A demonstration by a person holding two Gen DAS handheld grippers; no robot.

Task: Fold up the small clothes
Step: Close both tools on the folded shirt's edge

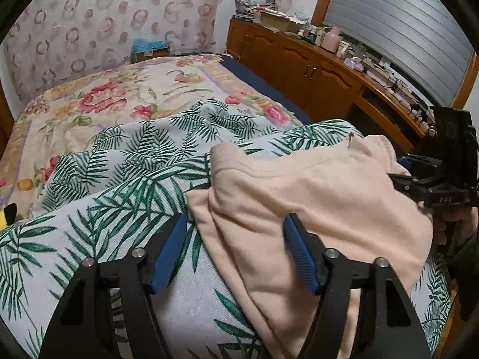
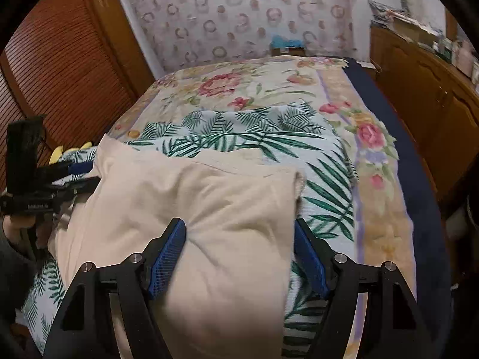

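Right tool (image 2: 239,257) jaws spread, straddling peach garment (image 2: 191,209) on leaf-print blanket (image 2: 326,176).

No text can be read with confidence. The right gripper (image 1: 401,176), seen from the left wrist camera, carries small pale characters on its black body, too blurred to make out. The left gripper (image 2: 80,173), seen from the right wrist camera, bears a similar faint white marking, also illegible.

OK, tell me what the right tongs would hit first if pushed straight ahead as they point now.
Most likely the peach garment: the open right tongs already straddle its near fold, which bulges between the fingers. Beyond lies the palm-leaf blanket, though depth is unclear.
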